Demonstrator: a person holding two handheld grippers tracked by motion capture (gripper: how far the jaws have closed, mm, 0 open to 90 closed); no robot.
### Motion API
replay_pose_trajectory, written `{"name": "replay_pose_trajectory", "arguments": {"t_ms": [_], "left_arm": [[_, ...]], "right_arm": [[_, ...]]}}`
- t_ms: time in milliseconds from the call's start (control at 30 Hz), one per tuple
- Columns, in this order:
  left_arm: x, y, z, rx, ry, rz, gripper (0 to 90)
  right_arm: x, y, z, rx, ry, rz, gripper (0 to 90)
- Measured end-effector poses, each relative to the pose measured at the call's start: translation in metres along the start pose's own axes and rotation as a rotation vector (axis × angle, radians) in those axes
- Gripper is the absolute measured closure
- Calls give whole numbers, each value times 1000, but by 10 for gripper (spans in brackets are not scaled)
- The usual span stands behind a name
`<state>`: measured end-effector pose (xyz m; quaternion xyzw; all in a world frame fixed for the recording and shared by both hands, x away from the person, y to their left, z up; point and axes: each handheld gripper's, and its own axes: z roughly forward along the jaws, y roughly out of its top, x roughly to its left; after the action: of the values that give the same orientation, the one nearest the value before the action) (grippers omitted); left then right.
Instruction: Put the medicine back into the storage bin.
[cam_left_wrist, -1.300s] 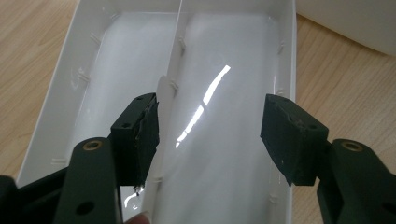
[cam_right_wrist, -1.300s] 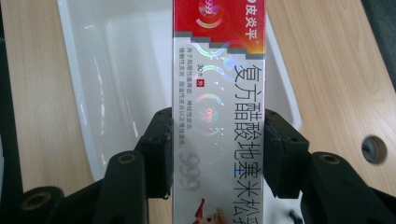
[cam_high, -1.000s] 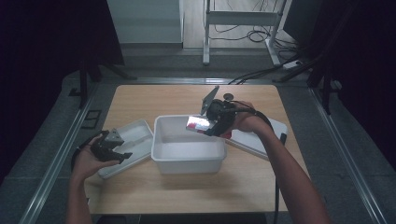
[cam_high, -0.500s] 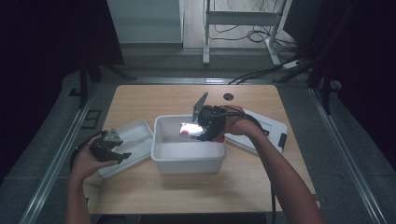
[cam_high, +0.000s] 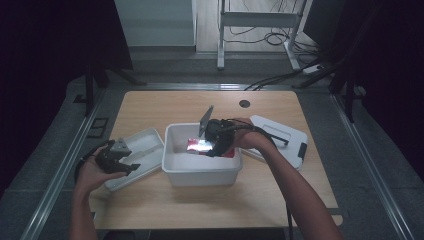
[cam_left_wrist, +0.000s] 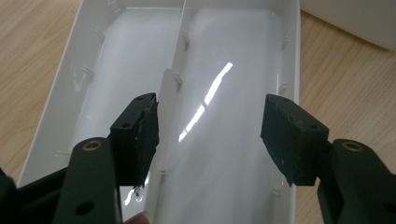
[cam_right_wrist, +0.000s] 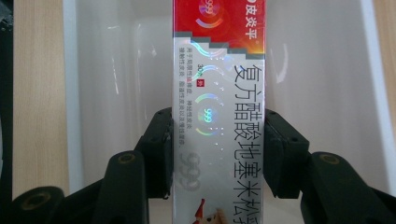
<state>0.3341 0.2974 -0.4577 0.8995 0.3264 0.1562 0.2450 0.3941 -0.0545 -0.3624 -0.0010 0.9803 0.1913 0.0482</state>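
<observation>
Gripping carton (cam_right_wrist: 218, 116) over white bin (cam_high: 200, 172)

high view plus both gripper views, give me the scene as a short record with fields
work in hand: a silver and red carton being held over the white bin
right hand-held gripper: shut on the carton, one jaw on each long side
left hand-held gripper: open, nothing between its jaws, above the divided tray
divided tray: left of the bin, both compartments bare
bin lid: flat on the table, right of the bin
table: light wood, round dark hole near the far edge
</observation>
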Motion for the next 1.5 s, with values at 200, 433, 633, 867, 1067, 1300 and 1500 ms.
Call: {"name": "replay_pose_trajectory", "arguments": {"t_ms": [200, 433, 633, 867, 1067, 1300, 1500], "left_arm": [[-1, 0, 0, 1, -1, -1, 367], [0, 0, 1, 3, 3, -6, 362], [0, 0, 1, 4, 4, -3, 362], [0, 0, 1, 5, 3, -3, 362], [-1, 0, 1, 8, 3, -1, 362], [-1, 0, 1, 8, 4, -1, 362], [-1, 0, 2, 12, 3, 0, 362]], "right_arm": [[2, -1, 9, 7, 21, -9, 505], [4, -3, 18, 27, 30, -8, 505], [7, -4, 22, 38, 39, -6, 505], [7, -6, 26, 51, 47, -4, 504], [7, -7, 28, 60, 50, 0, 504], [7, -8, 32, 71, 54, 6, 504], [7, -9, 37, 90, 58, 6, 504]]}}
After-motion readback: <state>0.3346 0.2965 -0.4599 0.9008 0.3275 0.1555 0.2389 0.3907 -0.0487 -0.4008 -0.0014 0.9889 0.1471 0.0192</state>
